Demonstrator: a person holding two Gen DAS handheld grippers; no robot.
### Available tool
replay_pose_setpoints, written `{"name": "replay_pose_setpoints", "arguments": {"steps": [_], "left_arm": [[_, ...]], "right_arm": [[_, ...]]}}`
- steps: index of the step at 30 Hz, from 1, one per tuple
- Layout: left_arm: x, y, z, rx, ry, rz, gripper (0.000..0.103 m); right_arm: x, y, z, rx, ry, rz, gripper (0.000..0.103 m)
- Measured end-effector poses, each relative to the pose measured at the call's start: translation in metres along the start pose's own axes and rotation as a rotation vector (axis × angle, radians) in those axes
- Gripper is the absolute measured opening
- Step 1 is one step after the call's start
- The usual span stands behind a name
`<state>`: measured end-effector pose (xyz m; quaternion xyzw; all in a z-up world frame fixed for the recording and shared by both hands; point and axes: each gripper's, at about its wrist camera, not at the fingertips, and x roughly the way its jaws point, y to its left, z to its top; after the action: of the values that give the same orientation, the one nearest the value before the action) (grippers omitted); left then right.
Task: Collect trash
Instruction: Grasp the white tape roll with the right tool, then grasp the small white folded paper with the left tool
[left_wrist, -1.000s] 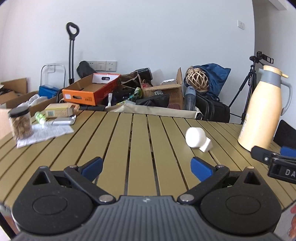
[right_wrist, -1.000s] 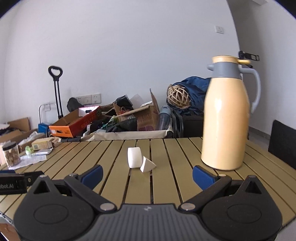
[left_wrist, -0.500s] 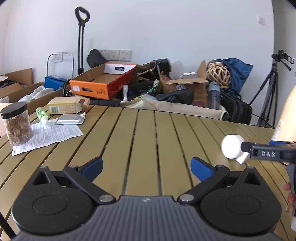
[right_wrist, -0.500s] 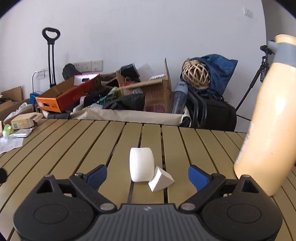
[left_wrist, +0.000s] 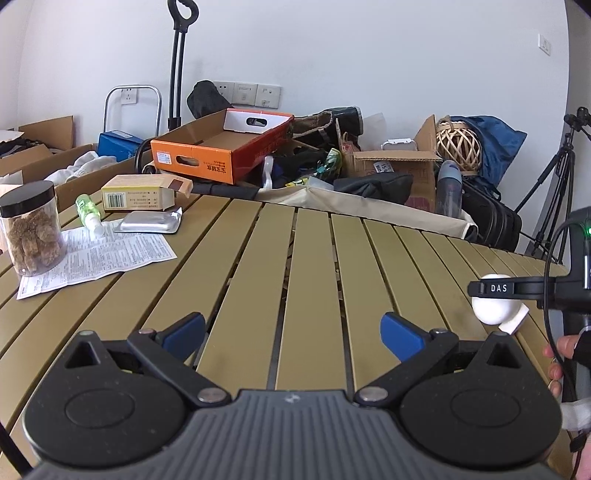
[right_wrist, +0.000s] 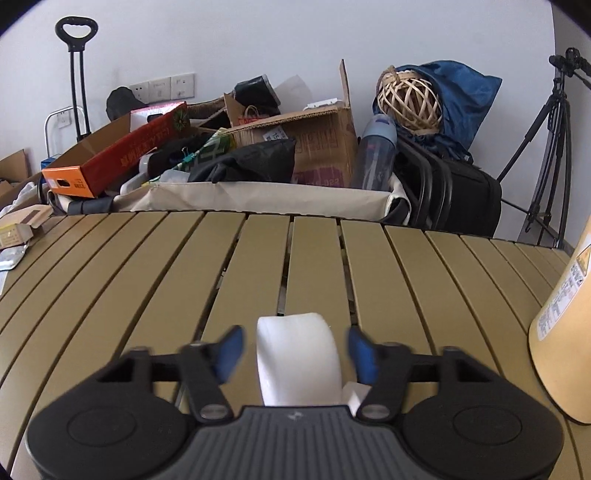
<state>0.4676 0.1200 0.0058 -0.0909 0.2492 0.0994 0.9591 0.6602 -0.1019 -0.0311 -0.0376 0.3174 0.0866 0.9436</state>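
I have the right gripper (right_wrist: 293, 354) low over the olive slatted table (right_wrist: 147, 280), and its jaws have just been closing around the white cylindrical roll of tape-like material (right_wrist: 299, 363). The roll stands on its edge between the blue pads (right_wrist: 229, 350); a narrow gap shows on each side of it, and the pads are motion-blurred, so I cannot tell whether they press on it. A small white wedge-shaped scrap (right_wrist: 354, 397) lies just beside the roll on its right, on the table. The cream insulated jug (right_wrist: 565, 332) stands near, at the right edge.

In the left wrist view, the left gripper (left_wrist: 291, 332) hangs over bare slats with its jaws spread wide and nothing between them. To its right I see the same roll under the black finger marked DAS (left_wrist: 509, 288). Well apart at the left lie a printed paper sheet (left_wrist: 110, 254), a clear jar with a black lid (left_wrist: 31, 229), a silver foil pack (left_wrist: 147, 223) and a yellow carton (left_wrist: 144, 192). Beyond the table edge stands an orange cardboard tray (left_wrist: 221, 155) among boxes and bags
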Motion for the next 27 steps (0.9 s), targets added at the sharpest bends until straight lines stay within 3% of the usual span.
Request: {"name": "replay_pose_setpoints", "arguments": {"steps": [1, 6, 13, 20, 27], "left_arm": [[0.001, 0.0, 0.0, -0.001, 0.001, 0.001, 0.103], [0.004, -0.007, 0.0, -0.002, 0.004, -0.009, 0.103], [0.005, -0.032, -0.005, 0.019, 0.009, -0.058, 0.103], [0.015, -0.096, -0.007, 0.104, 0.036, -0.124, 0.103], [0.036, -0.171, 0.003, 0.226, 0.052, -0.18, 0.103]], "right_arm": [[0.0, -0.001, 0.0, 0.002, -0.002, 0.006, 0.029], [-0.011, -0.006, 0.002, 0.041, -0.034, 0.047, 0.029], [-0.067, -0.04, 0.002, 0.168, -0.15, 0.122, 0.028], [-0.12, -0.091, -0.006, 0.19, -0.23, 0.11, 0.029], [-0.146, -0.147, -0.035, 0.227, -0.245, 0.046, 0.028]]}}
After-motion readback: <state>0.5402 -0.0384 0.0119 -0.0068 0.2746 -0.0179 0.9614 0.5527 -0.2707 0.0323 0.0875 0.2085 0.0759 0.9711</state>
